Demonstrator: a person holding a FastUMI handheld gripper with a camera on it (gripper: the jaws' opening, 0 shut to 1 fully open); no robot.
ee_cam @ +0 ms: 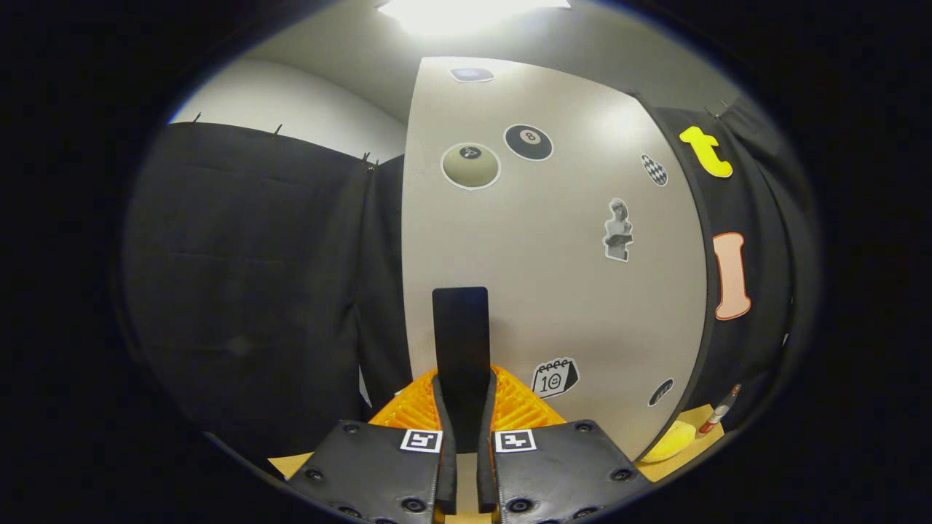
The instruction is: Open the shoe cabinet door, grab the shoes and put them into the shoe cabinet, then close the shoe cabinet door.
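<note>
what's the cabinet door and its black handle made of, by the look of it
Cabinet door: likely painted or laminated board, smooth matte off-white with soft light sheen, stickers lying flat. Handle: flat matte black strip, maybe plastic or coated metal; the gripper fingers press it from both sides.

the door (553, 240) hides most of a yellow thing (673, 442); the handle's (461, 342) lower end is hidden between the fingers (445, 422).

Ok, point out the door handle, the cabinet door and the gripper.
door handle (460, 327), gripper view, upper part of the bar.
cabinet door (553, 291), gripper view, bare panel right of the handle.
gripper (466, 407), gripper view, fingers closed on the handle.
</note>
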